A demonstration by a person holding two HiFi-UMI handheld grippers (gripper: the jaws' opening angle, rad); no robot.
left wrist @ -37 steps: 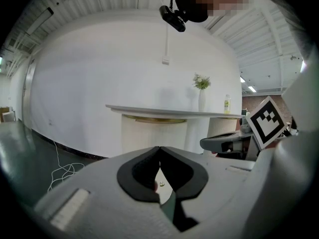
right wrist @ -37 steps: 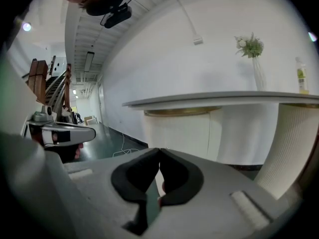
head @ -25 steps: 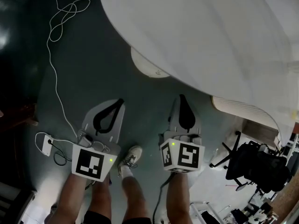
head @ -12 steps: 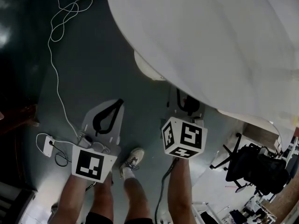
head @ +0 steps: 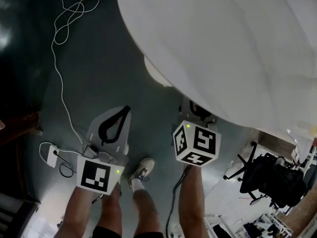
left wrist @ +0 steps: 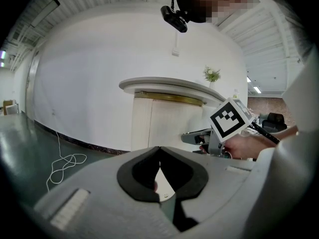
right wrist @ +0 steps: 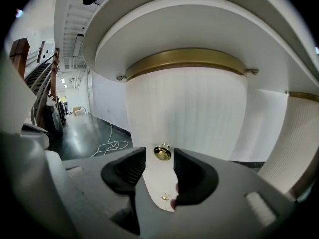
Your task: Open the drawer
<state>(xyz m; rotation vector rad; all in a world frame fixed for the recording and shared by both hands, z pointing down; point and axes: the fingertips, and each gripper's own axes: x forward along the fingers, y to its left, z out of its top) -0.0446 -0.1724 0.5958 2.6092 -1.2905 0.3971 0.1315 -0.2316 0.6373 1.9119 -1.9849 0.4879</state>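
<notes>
The drawer front is a white fluted curved panel under a brass band, below the round white tabletop. Its small brass knob sits just ahead of my right gripper, level with the gap between the tips. That gripper's jaws have just been opening and stand open, with the pads clear of the knob. In the head view only its marker cube shows; the tips are hidden under the tabletop. My left gripper hangs over the floor to the left, shut with nothing in it.
A white cable loops over the dark green floor down to a white adapter. The person's shoe is between the two arms. A black office chair stands at the lower right. A second fluted panel adjoins on the right.
My right gripper has moved forward, so its front has gone under the tabletop edge. Its jaws were shut a second ago and are open now. The left gripper has hardly shifted.
</notes>
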